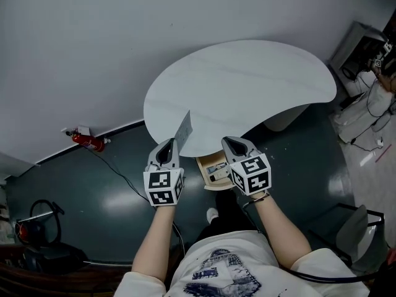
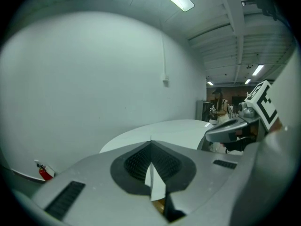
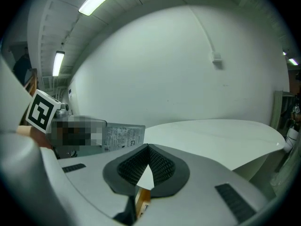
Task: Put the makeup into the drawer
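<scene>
A flat grey makeup package (image 1: pixel 184 130) with small print on one face (image 3: pixel 123 136) stands upright from the tip of my left gripper (image 1: pixel 168 143), whose jaws are shut on its lower edge. It hangs over the near edge of the white curved table (image 1: pixel 247 85). My right gripper (image 1: pixel 231 142) is level with it to the right, shut, with nothing between its pads (image 3: pixel 160 166). Between and below the two grippers an open wooden drawer (image 1: pixel 203 169) sticks out from under the table, with small boxes lying in it.
A red fire extinguisher (image 1: pixel 87 142) lies on the dark floor by the wall at left, with a cable running from it. Grey equipment (image 1: pixel 362 48) and cables stand at the far right. A chair (image 1: pixel 352 228) is at the lower right. My shoe (image 1: pixel 212 214) shows below the drawer.
</scene>
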A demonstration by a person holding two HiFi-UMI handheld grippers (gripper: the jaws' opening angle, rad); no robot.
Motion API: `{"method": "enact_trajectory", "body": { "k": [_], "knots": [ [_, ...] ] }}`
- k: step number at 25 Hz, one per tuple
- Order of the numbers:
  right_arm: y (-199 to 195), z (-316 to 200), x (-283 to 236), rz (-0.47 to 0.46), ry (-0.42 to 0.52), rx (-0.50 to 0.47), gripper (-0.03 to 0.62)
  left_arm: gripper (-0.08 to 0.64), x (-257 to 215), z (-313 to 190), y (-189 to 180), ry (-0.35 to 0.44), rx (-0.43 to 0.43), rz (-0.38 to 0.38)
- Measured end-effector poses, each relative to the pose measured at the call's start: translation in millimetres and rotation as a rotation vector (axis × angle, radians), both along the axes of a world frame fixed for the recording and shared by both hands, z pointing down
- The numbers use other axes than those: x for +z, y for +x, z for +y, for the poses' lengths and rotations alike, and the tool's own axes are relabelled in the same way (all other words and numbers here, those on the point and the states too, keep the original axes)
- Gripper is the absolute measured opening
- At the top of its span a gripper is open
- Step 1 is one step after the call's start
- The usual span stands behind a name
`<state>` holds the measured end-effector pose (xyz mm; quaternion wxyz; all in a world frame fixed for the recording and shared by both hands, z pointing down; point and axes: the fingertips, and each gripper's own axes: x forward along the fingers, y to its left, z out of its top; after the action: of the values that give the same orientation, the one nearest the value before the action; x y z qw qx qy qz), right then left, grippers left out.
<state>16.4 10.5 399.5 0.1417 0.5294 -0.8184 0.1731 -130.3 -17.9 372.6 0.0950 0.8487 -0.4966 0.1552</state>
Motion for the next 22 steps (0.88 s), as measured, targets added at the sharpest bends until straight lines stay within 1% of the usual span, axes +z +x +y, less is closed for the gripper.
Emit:
{"method": "enact_trajectory", "body": {
  "k": [8,17,22],
  "knots": [
    [28.9,27.2,16.9,-0.006,-0.029,0.068,0.021,0.044,12.3,33.2,33.1,-0.023,0.091,0.02],
    [69.7,40.7,42.6,-0.02,-0.062,0.159,0.021,0.044,49.0,59.0,75.1,-0.095,0.193,0.011],
    [85.3,49.4,65.2,-0.034,-0.09,0.206,0.02,0.044,73.3,75.5,96.4,-0.136,0.264,-0.001]
  ]
}}
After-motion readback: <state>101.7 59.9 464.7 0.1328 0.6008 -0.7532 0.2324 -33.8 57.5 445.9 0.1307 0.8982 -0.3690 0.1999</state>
